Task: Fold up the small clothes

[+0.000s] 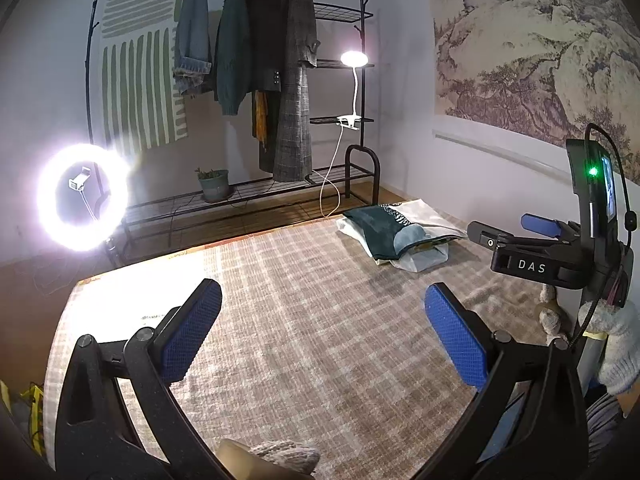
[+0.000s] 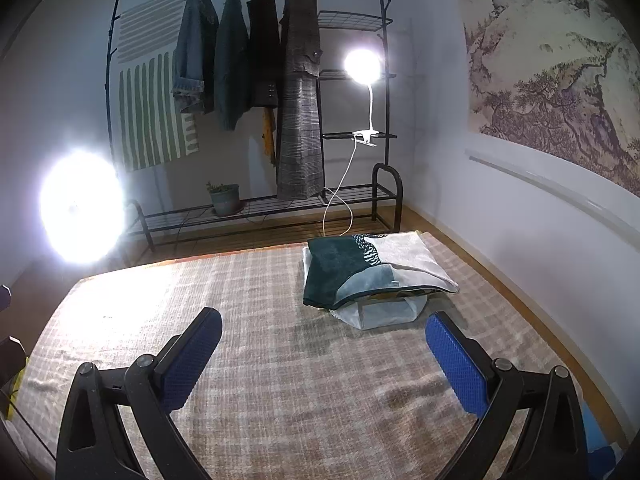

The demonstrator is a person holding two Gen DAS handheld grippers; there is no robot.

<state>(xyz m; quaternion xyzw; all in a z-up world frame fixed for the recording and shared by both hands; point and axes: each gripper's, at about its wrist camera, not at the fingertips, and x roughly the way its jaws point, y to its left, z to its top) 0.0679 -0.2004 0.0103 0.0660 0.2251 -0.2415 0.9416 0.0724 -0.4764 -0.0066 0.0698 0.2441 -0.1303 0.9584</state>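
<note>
A folded stack of small clothes (image 2: pixel 368 272), dark green, grey and white, lies on the far right part of a checked beige rug (image 2: pixel 280 360); it also shows in the left wrist view (image 1: pixel 396 232). My left gripper (image 1: pixel 324 332) is open and empty, held above the rug. My right gripper (image 2: pixel 324 356) is open and empty, a little short of the stack; it also shows from the side in the left wrist view (image 1: pixel 516 232), held by a gloved hand (image 1: pixel 616 344). A knitted piece (image 1: pixel 284 456) shows at the bottom edge of the left wrist view.
A black clothes rack (image 2: pixel 256 92) with hanging coats stands at the back wall, with a potted plant (image 2: pixel 224 198) on its lower shelf. A clip lamp (image 2: pixel 362 66) and a ring light (image 1: pixel 82 196) shine brightly. A white wall with a mural (image 2: pixel 560 80) bounds the right side.
</note>
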